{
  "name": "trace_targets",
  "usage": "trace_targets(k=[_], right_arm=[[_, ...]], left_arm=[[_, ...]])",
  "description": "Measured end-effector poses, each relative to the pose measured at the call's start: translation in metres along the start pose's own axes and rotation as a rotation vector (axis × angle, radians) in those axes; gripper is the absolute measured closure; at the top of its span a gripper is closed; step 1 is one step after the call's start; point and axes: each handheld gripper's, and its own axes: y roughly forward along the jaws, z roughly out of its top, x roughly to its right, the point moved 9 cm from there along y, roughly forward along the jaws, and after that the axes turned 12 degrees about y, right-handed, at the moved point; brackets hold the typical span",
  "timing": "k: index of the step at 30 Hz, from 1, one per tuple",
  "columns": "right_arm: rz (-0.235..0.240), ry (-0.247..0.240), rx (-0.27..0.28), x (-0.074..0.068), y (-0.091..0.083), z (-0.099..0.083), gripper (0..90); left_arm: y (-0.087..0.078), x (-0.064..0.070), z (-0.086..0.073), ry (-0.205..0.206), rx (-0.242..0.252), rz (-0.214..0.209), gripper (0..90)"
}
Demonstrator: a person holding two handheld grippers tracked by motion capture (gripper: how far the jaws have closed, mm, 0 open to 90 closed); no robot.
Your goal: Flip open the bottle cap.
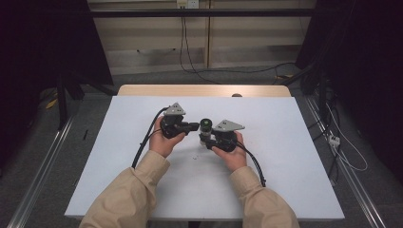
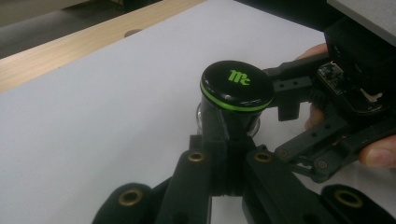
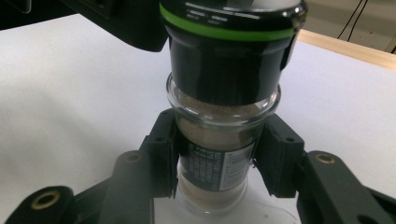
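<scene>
A glass spice jar [image 1: 206, 127] with a black cap ringed in green stands upright on the white tabletop [image 1: 119, 156]. Pale powder fills the jar [image 3: 219, 140]. My right gripper [image 1: 208, 140] is shut on its glass body, one jaw on each side below the neck [image 3: 217, 154]. The cap [image 2: 237, 86] carries a green logo. My left gripper [image 1: 194, 126] comes in from the left with its jaws together [image 2: 226, 144], tips at the black collar under the cap. I cannot tell whether they touch it. The right gripper [image 2: 285, 116] shows beyond the jar.
The white surface lies on a wooden table whose far edge [image 1: 204, 90] has a small hole [image 1: 236, 95]. A tiny white speck [image 1: 195, 156] lies near the hands. Cables trail back from both grippers along the sleeves. Floor cables run to the right [image 1: 342, 152].
</scene>
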Motion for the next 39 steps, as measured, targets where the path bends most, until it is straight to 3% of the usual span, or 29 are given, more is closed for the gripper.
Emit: trace_targets(k=[6, 9, 39], right_arm=[[-0.004, -0.004, 0.0, 0.0, 0.0, 0.0, 54.3], [-0.006, -0.008, 0.001, -0.001, 0.0, 0.0, 54.3], [-0.005, -0.004, -0.001, 0.0, 0.0, 0.0, 54.3]], left_arm=[[-0.001, 0.001, 0.004, -0.01, 0.028, -0.005, 90.0], [-0.002, 0.0, 0.007, 0.01, 0.016, 0.001, 90.0], [-0.002, 0.001, 0.014, 0.009, 0.023, -0.001, 90.0]])
